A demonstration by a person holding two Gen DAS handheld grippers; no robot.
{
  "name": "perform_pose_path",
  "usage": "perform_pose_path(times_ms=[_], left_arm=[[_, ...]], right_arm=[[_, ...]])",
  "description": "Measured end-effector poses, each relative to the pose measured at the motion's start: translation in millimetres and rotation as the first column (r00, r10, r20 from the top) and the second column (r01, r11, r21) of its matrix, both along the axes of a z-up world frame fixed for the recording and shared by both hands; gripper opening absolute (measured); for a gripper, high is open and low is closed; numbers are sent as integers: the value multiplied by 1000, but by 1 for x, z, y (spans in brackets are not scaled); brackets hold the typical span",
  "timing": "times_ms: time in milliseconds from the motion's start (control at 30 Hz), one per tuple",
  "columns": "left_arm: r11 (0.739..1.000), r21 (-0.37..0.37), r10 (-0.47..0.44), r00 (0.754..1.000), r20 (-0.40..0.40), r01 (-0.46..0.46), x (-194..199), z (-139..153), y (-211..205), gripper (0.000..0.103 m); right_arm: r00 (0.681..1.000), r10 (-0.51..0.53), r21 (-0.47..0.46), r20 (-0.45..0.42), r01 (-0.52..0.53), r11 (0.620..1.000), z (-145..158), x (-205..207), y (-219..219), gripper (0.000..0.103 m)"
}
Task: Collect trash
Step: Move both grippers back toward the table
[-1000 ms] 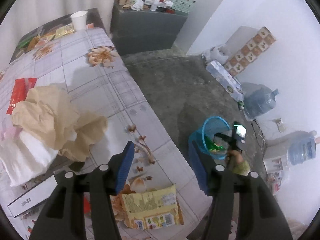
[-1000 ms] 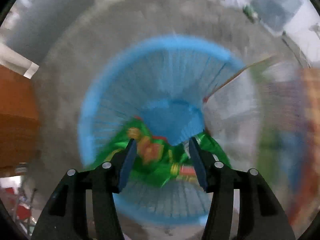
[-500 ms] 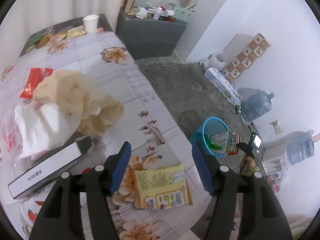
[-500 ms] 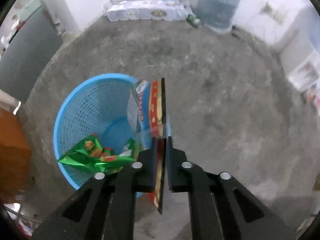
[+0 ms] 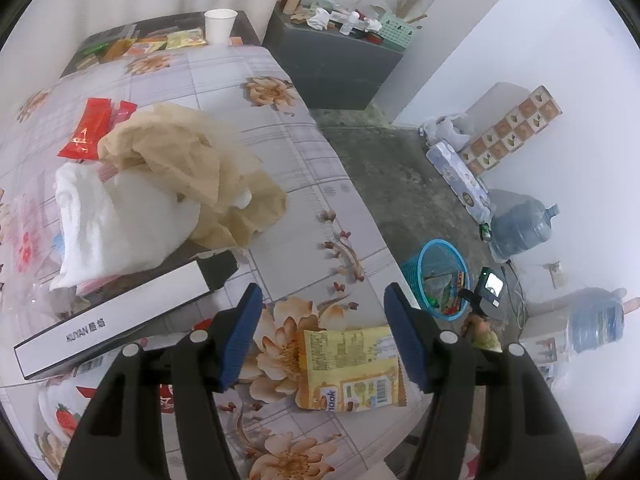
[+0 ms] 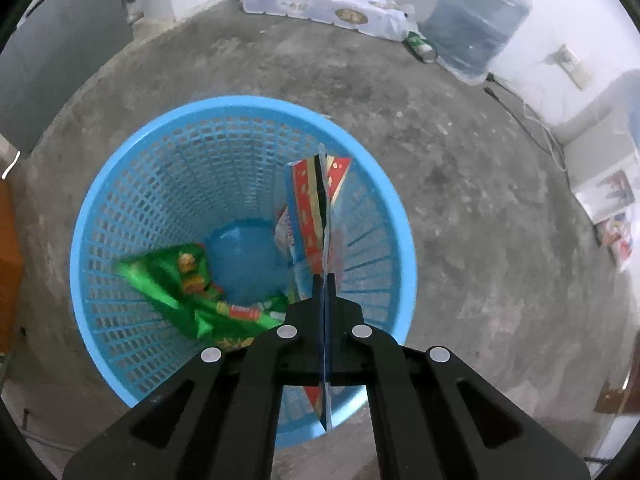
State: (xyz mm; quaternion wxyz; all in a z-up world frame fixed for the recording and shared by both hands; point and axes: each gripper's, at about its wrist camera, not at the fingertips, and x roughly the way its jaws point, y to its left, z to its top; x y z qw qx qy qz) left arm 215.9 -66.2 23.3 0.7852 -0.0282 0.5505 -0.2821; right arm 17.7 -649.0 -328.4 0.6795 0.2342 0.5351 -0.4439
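Now your right claw (image 6: pixel 324 280) has clamped a red wrapper (image 6: pixel 310 208) over the blue basket (image 6: pixel 240 106); left claw (image 5: pixel 322 340) gapes above the yellow packet (image 5: pixel 352 364).

wrapper (image 6: pixel 188 280) in basket (image 6: pixel 120 208) (floor-standing)

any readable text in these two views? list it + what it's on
"KUYAN" plus two characters I can't make out: side of the black-and-white box on the table.
"...ook", partly cut off: yellow snack wrapper.
Wrapper's small print and barcode: too small.
Red wrapper, green wrapper, white pack on the floor: print unreadable.
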Motion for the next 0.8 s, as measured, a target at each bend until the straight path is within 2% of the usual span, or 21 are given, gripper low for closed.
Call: perform_pose_path(times_ms=[100, 167, 233, 267, 300, 467, 533, 633, 733, 800], left_arm=[[1000, -4, 11, 1000, 6, -11, 0, 0, 6, 61], [1000, -13, 21, 1000, 12, -21, -2, 2, 12, 62], [999, -26, 33, 999, 17, -32, -5, 4, 20, 63], [999, -36, 41, 999, 23, -41, -8, 6, 25, 64], [998, -44, 47, 998, 28, -46, -10, 8, 29, 65], [991, -108, 91, 992, 89, -81, -29, 20, 60, 67], [987, -130, 110, 985, 133, -93, -40, 25, 74, 68], [985, -116, 154, 964, 217, -131, -58, 30, 96, 71], [976, -109, 216, 928, 305, -191, -78, 32, 122, 71], [972, -97, 235, 922, 309, -215, -89, 27, 138, 71]], right_arm=[[1000, -17, -8, 9, 17, 1000, 9, -3, 1, 0], [998, -42, 8, 37, 42, 999, 16, -11, -1, 4], [997, -45, 9, 57, 45, 999, 24, -15, -1, 19], [996, -42, 3, 78, 42, 999, 35, -21, 2, 33], [995, -39, -7, 87, 39, 999, 41, -24, 4, 42], [979, -26, -61, 202, 39, 997, 105, -54, 27, 53], [963, -1, -88, 269, 26, 996, 141, -68, 48, 58], [933, 76, -130, 351, -32, 991, 192, -84, 92, 68], [907, 182, -157, 381, -131, 979, 230, -83, 138, 80], [878, 276, -182, 390, -221, 958, 253, -76, 176, 85]])
